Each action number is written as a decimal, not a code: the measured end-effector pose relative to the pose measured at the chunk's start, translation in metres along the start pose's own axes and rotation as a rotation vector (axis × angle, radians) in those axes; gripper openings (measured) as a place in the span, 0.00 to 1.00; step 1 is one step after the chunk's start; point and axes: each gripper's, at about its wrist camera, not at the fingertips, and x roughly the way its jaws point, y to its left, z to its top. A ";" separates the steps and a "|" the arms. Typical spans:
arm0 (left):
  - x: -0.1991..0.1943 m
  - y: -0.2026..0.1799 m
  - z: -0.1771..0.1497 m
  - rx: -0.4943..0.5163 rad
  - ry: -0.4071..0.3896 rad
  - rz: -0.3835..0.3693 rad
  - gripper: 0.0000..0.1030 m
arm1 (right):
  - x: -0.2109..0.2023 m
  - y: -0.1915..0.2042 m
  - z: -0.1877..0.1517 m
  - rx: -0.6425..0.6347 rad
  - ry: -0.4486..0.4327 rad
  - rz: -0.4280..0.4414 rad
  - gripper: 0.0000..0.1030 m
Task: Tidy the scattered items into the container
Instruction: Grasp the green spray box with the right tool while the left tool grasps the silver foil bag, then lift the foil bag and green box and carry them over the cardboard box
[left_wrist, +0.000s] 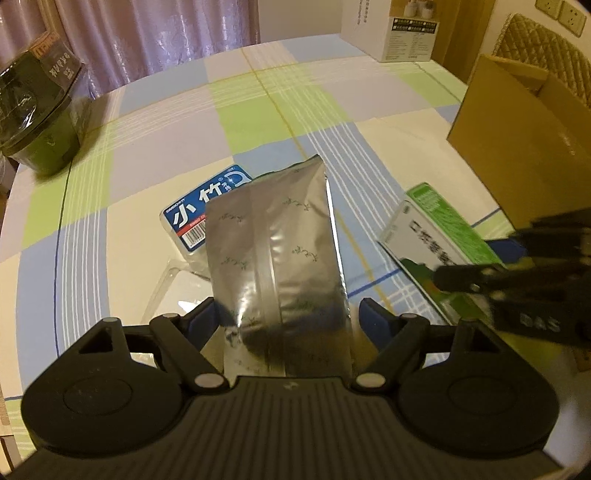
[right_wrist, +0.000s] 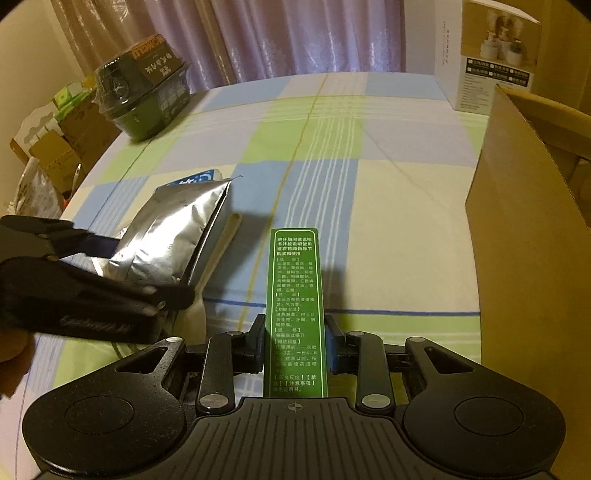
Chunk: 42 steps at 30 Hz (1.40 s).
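Observation:
A silver foil pouch (left_wrist: 277, 236) lies on the checked tablecloth, partly on a blue-labelled pack (left_wrist: 207, 210). My left gripper (left_wrist: 290, 314) straddles the pouch's near end. Its jaws are open, and a small gap shows at the right pad (left_wrist: 373, 317). The right wrist view shows that gripper (right_wrist: 147, 269) at the left around the pouch (right_wrist: 173, 232). My right gripper (right_wrist: 295, 332) is shut on a narrow green box (right_wrist: 297, 295) with white print, held just above the cloth. That green and white box (left_wrist: 439, 229) appears at the right of the left wrist view. An open cardboard box (right_wrist: 535, 221) stands to the right.
A dark green wrapped bowl pack (right_wrist: 144, 96) sits at the table's far left edge. A white carton (right_wrist: 476, 55) stands at the far right behind the cardboard box (left_wrist: 517, 122). Purple curtains hang behind the table. Stacked boxes (right_wrist: 48, 147) lie beyond the left edge.

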 end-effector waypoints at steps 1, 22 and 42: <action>0.002 -0.001 0.001 -0.005 -0.002 0.002 0.77 | -0.001 0.001 0.000 0.001 -0.001 -0.001 0.32; -0.054 -0.015 -0.055 0.055 0.034 -0.008 0.21 | -0.050 0.020 -0.051 0.014 0.013 0.027 0.32; -0.044 0.020 -0.062 -0.119 0.240 -0.150 0.54 | -0.065 0.025 -0.091 -0.003 0.020 0.022 0.32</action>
